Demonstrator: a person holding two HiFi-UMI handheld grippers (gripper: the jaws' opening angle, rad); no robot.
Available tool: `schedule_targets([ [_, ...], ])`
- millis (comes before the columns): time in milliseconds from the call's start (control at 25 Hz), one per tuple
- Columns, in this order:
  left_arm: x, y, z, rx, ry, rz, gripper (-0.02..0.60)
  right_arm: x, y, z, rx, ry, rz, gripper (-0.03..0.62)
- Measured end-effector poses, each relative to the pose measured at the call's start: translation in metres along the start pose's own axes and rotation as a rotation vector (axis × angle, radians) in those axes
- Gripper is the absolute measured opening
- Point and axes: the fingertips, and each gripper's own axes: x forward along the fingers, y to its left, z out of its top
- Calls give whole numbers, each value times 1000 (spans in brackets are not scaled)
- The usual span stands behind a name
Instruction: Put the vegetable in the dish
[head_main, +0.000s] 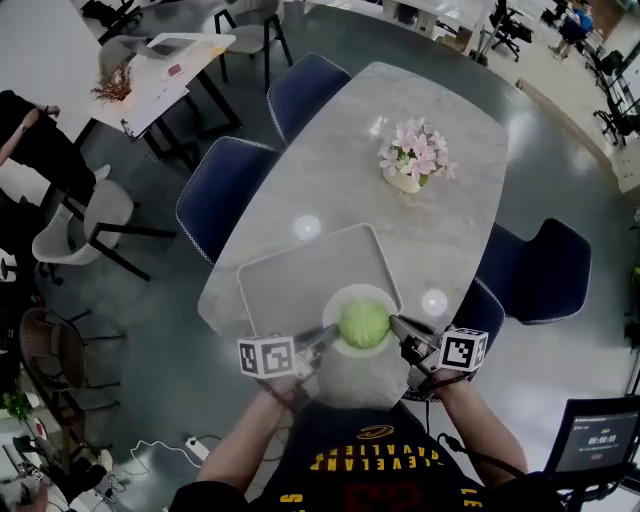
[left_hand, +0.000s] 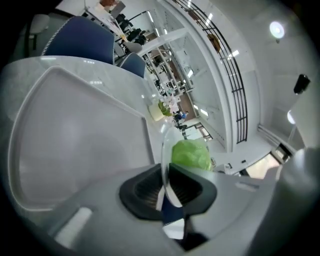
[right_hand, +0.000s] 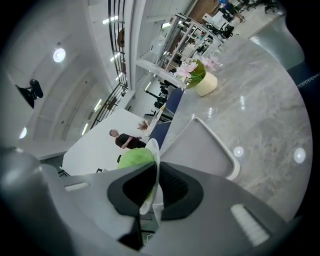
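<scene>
A round green cabbage (head_main: 363, 323) sits in a white dish (head_main: 341, 300) at the table's near edge, over the near right corner of a grey tray (head_main: 300, 270). My left gripper (head_main: 328, 336) is at the dish's left rim. In the left gripper view the thin rim (left_hand: 164, 150) stands between the dark pads with a slight gap, cabbage (left_hand: 191, 154) just beyond; this gripper (left_hand: 165, 186) looks open. My right gripper (head_main: 400, 328) is shut on the right rim. In the right gripper view its pads (right_hand: 170, 187) pinch the rim (right_hand: 154, 150), with the cabbage (right_hand: 134, 157) behind.
A pot of pink flowers (head_main: 410, 160) stands further along the marble table (head_main: 440, 230). Blue chairs (head_main: 215, 190) stand along the table's left side and another (head_main: 540, 270) at the right. The tray (left_hand: 75, 135) holds nothing but the dish's edge.
</scene>
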Motion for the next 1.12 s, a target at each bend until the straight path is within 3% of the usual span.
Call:
schedule_targets([
  [320,17,27,15,29,98,61,51,18,-21,6,18,-3,-52,29],
  [680,44,64,39,13,134,134,61,49,-58,28,-15,42,-121,34],
  [1120,53,106,49,-35,161,199,60,83,-93,25,-18,111,-190,40],
])
